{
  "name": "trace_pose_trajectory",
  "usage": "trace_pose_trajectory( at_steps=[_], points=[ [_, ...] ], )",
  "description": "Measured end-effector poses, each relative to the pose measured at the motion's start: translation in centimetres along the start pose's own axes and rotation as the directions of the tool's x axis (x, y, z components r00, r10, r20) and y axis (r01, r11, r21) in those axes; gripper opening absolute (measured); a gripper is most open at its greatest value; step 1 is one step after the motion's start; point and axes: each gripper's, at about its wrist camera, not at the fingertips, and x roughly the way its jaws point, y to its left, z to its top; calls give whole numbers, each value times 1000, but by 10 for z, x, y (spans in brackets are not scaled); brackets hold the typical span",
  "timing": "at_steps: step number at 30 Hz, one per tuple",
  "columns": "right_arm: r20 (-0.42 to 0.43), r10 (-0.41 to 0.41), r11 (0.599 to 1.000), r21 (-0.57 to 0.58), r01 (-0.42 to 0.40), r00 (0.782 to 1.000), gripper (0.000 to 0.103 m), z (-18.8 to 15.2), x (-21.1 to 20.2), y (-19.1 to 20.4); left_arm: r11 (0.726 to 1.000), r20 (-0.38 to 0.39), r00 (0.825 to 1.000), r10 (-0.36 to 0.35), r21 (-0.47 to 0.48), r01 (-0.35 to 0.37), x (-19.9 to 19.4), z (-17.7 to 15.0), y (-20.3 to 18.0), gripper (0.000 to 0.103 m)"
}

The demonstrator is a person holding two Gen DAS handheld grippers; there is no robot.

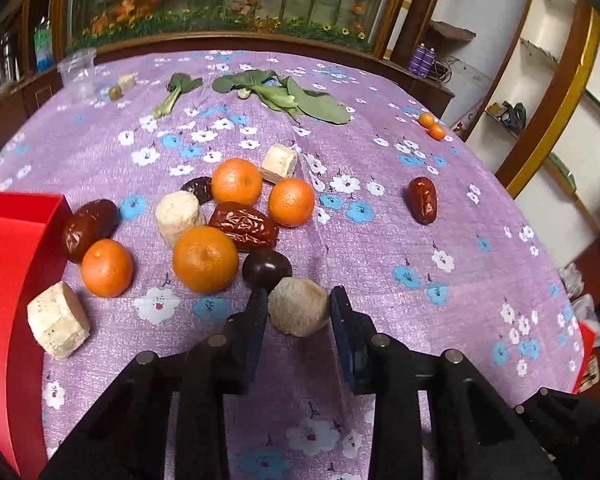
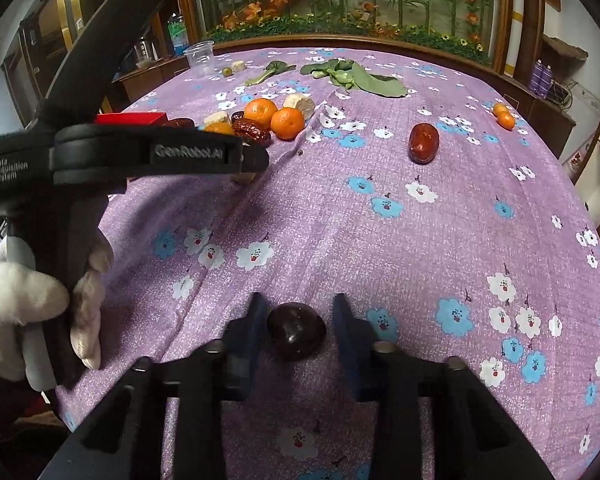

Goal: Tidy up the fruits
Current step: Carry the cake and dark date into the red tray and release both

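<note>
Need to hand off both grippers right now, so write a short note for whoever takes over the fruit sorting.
Left gripper: closed on a pale round chunk at the near edge of the pile.
Right gripper: closed on a dark round fruit, away from the pile.
Red box: at the left of the pile; nothing shows in the visible part.
Done: nothing visibly sorted yet.
Left: the oranges, red dates and other chunks clustered by the box, a lone date and two small oranges farther right.
</note>
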Motion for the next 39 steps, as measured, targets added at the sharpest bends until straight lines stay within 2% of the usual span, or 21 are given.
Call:
trace_pose_trajectory(
  at_steps=[6, 11, 14, 19, 22, 28, 35, 39],
  points=[
    [11, 6, 1000, 5, -6, 1000, 27, 2, -6, 3, 999, 41, 999, -5, -40, 7, -18, -1, 15, 31],
    [50, 34, 999, -6, -34, 998, 27, 9, -20, 13, 994, 97, 995, 4, -109, 7, -53, -5, 40, 31],
    [65, 54, 998, -28, -52, 996, 27, 16, -25, 23, 988, 141, 990, 28, -151, -6, -80, -7, 58, 31],
    [80, 141, 988, -74, -135, 987, 27, 33, -30, 48, 975, 213, 972, 101, -214, -55, -124, -10, 91, 31],
    [91, 226, 970, -113, -216, 970, 27, 49, -32, 72, 960, 240, 958, 157, -263, -92, -146, -15, 117, 31],
    [75, 423, 901, -143, -410, 903, 27, 90, -19, 120, 915, 245, 932, 267, -369, -165, -169, -25, 169, 31],
    [-35, 506, 852, -139, -505, 862, 28, 119, 29, 179, 845, 186, 912, 365, -478, -240, -172, -46, 230, 31],
    [-96, 520, 836, -146, -529, 849, 28, 122, 54, 211, 828, 166, 908, 386, -496, -261, -169, -51, 247, 31]
  ],
)
